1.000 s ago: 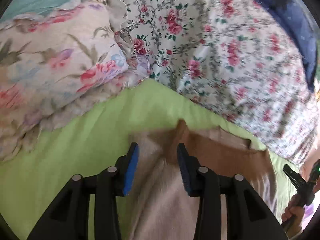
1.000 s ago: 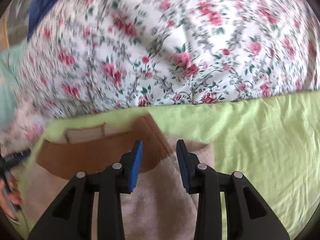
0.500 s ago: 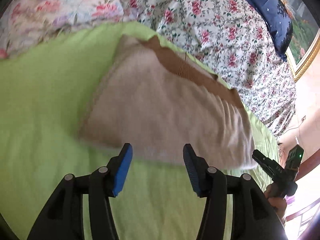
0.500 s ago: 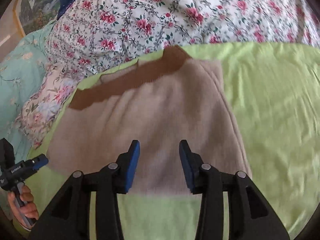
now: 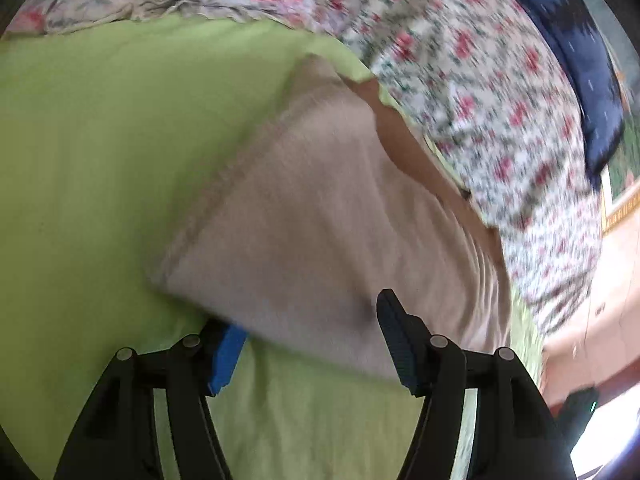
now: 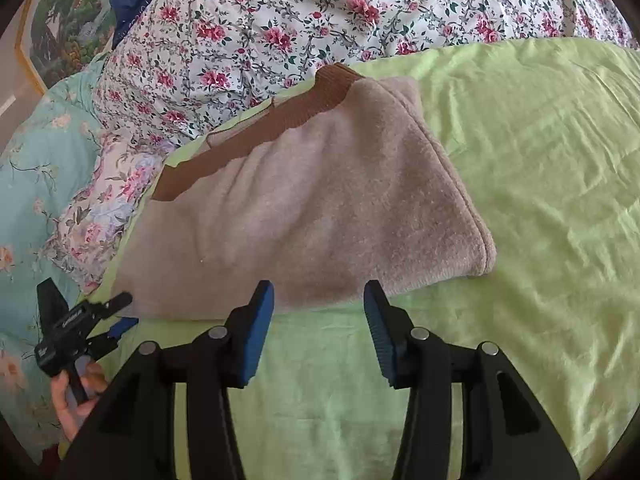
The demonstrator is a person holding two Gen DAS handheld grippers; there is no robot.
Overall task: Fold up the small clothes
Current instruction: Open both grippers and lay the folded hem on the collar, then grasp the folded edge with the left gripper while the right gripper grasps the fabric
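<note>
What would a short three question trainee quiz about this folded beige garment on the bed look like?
1. True or false: the right tongs are clamped on the folded beige fleece garment.
2. Which colour is the ribbed band along the garment's far edge? A) brown B) navy C) white
3. Fill in: the garment lies on a light ____ bedsheet.

Key: 1 false, both the right tongs and the left tongs are open, and the right tongs stop short of the near edge. 2 A. 3 green.
</note>
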